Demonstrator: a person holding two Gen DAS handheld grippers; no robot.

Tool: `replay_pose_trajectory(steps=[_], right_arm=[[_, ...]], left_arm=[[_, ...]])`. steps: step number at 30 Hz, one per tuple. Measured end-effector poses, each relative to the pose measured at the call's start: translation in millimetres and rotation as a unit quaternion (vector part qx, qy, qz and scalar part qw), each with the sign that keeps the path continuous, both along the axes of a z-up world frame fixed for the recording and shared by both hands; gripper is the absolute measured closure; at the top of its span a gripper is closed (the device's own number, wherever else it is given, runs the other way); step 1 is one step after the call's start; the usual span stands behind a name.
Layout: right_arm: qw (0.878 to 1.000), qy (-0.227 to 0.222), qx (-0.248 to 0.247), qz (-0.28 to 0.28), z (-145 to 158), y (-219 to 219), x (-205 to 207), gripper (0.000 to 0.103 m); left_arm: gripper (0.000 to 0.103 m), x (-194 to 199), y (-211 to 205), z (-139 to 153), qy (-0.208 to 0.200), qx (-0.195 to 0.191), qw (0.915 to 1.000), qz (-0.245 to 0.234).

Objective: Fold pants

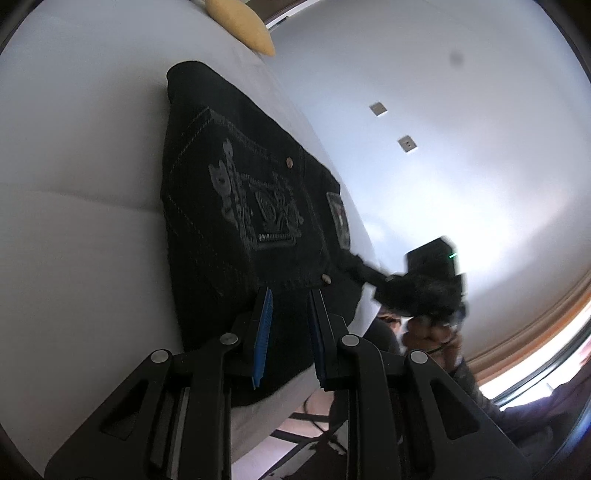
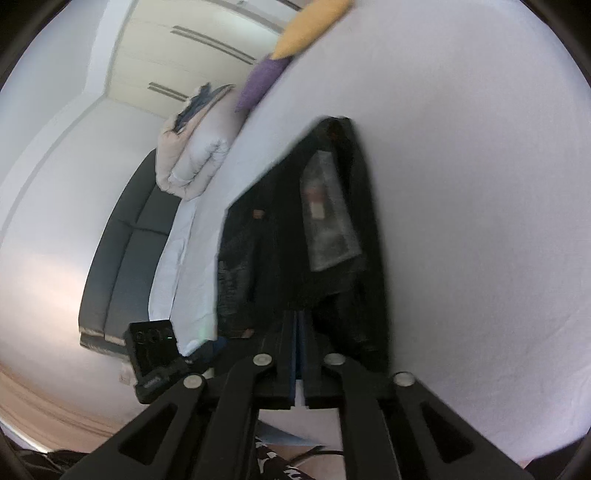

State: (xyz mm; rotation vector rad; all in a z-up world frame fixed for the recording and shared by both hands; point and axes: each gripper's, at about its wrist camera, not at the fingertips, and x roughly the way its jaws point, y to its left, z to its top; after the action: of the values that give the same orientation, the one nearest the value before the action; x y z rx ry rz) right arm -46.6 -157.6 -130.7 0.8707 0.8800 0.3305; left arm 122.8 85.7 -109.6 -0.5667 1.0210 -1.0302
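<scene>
Black jeans point(image 1: 236, 206) with a grey embroidered back pocket lie folded on the white bed point(image 1: 74, 184). My left gripper point(image 1: 290, 295) is open, its blue-padded fingers just above the near edge of the pants, holding nothing. My right gripper point(image 2: 298, 317) is shut on the waistband corner of the pants point(image 2: 325, 229), near the grey waist label. In the left wrist view the right gripper point(image 1: 424, 284) pulls that corner off the bed's edge.
A yellow pillow point(image 1: 240, 26) lies at the far end of the bed, with a purple one point(image 2: 262, 81) and a folded duvet point(image 2: 192, 147) beyond. A dark bench point(image 2: 122, 258) stands beside the bed. The bed's edge runs close by the pants.
</scene>
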Motion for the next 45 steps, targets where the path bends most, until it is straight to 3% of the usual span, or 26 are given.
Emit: replay_pose_trajectory(steps=[4,7,9,12,14,16,19,22,24,28,30,32,33,35,38,39,41,43,45], right_arm=[[0.999,-0.014,0.02,0.035,14.7,37.5,9.9,0.099],[0.997,0.001,0.024,0.067,-0.5,77.2,18.6,0.099],[0.998,0.02,0.031,0.056,-19.4,81.5,22.1,0.103],[0.995,0.024,0.098,-0.012,-43.8,49.9,13.3,0.103],[0.992,0.019,0.111,-0.061,-49.3,21.3,3.1,0.103],[0.99,0.015,0.123,-0.073,-52.7,4.9,-3.7,0.103],[0.991,0.001,0.108,-0.083,-44.7,-2.5,-13.8,0.103],[0.983,0.005,0.107,-0.15,-39.1,-35.9,-32.0,0.103],[0.976,0.03,0.075,-0.2,-29.7,-61.5,-43.3,0.098],[0.985,-0.03,0.057,-0.159,15.9,-62.3,-30.1,0.098],[0.991,-0.042,0.051,-0.113,28.0,-46.1,-9.1,0.085],[0.995,-0.048,0.059,-0.068,31.4,-25.6,17.1,0.051],[0.996,-0.048,0.059,-0.048,31.6,-18.6,30.0,0.05],[0.998,-0.045,0.047,0.005,28.6,0.6,61.3,0.05],[0.998,-0.01,0.05,0.028,8.8,12.3,105.8,0.053],[0.999,0.0,0.047,0.02,2.6,9.0,115.2,0.055],[1.0,0.009,0.028,0.001,-4.8,-5.8,128.8,0.069],[0.999,0.015,0.044,-0.025,-11.0,-29.7,130.9,0.072],[0.997,0.018,0.068,-0.043,-18.4,-51.5,124.2,0.081]], left_arm=[[0.084,-4.9,1.2,-6.0,0.001,0.002,1.0,0.001],[0.084,-6.9,0.9,-7.1,0.001,0.0,1.0,0.002],[0.084,-8.2,-4.3,-5.4,-0.002,0.004,1.0,0.003],[0.084,-8.8,-1.9,-7.1,-0.001,0.0,1.0,0.005],[0.084,-9.6,-0.7,-8.7,0.001,-0.005,1.0,0.005],[0.084,-9.5,-5.6,-8.8,0.002,-0.007,1.0,0.005],[0.084,-11.1,-2.6,-9.9,0.0,-0.006,1.0,0.007],[0.084,-11.1,0.9,-13.5,0.003,-0.012,0.9999,0.01],[0.084,-10.1,-0.6,-14.8,0.004,-0.014,0.9998,0.012],[0.084,-8.5,-0.9,-5.2,0.001,-0.007,0.9999,0.009],[0.084,-5.0,4.7,6.0,-0.011,0.0,0.9999,0.005],[0.084,8.1,7.3,22.0,-0.025,-0.003,0.9996,0.01],[0.084,19.5,6.4,27.7,-0.026,-0.007,0.9996,0.012],[0.084,40.5,1.4,33.7,-0.031,0.004,0.9995,0.006],[0.084,78.2,-20.7,31.3,-0.029,0.038,0.9989,-0.006],[0.084,90.3,-27.8,25.3,-0.02,0.05,0.9985,-0.008],[0.084,105.3,-30.6,17.0,-0.011,0.065,0.9978,0.001],[0.084,112.6,-24.9,10.3,-0.004,0.05,0.9987,-0.001],[0.084,111.9,-16.4,7.3,-0.007,0.04,0.9992,0.0]])
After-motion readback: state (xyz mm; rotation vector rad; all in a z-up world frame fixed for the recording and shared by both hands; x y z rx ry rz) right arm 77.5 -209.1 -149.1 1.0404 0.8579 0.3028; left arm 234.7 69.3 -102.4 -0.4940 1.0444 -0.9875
